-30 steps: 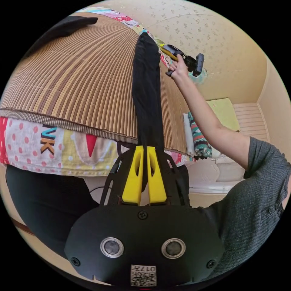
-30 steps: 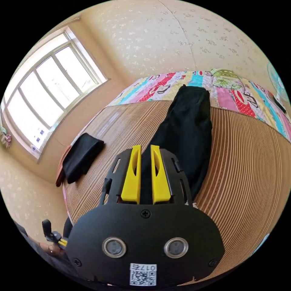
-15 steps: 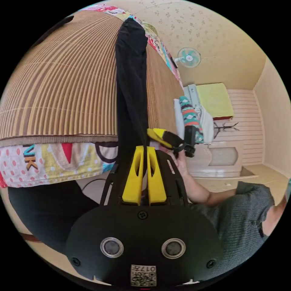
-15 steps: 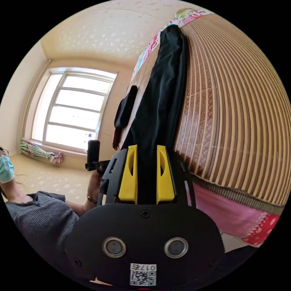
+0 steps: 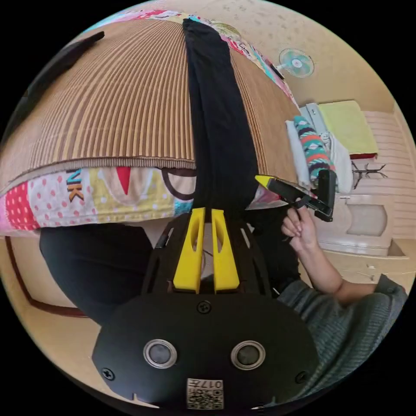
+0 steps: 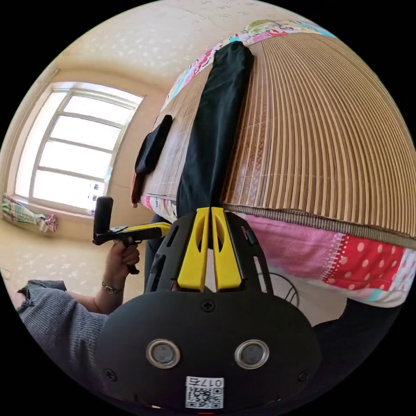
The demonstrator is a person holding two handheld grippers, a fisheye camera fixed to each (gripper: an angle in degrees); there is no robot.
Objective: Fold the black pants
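Observation:
The black pants (image 5: 219, 117) lie as one long narrow strip down the striped bamboo mat (image 5: 112, 108), their near end hanging over the bed's edge. My left gripper (image 5: 206, 211) is shut on that near end at its left corner. In the same view my right gripper (image 5: 263, 179), held by a hand (image 5: 299, 223), pinches the right corner. In the right gripper view the pants (image 6: 214, 125) run away up the mat (image 6: 320, 143). There my right gripper (image 6: 211, 209) is shut on the hem, with my left gripper (image 6: 164, 225) just beside it.
A folded black garment (image 6: 151, 145) lies at the mat's far side near the window (image 6: 73, 147). A patterned sheet (image 5: 86, 195) hangs below the mat. Stacked folded clothes (image 5: 312, 147) and a wall fan (image 5: 297, 63) are to the right. The person's legs (image 5: 95, 264) stand against the bed.
My right gripper has come from the pants' far part back to the near bed edge, beside my left gripper. The pants now lie straight and flat along the mat.

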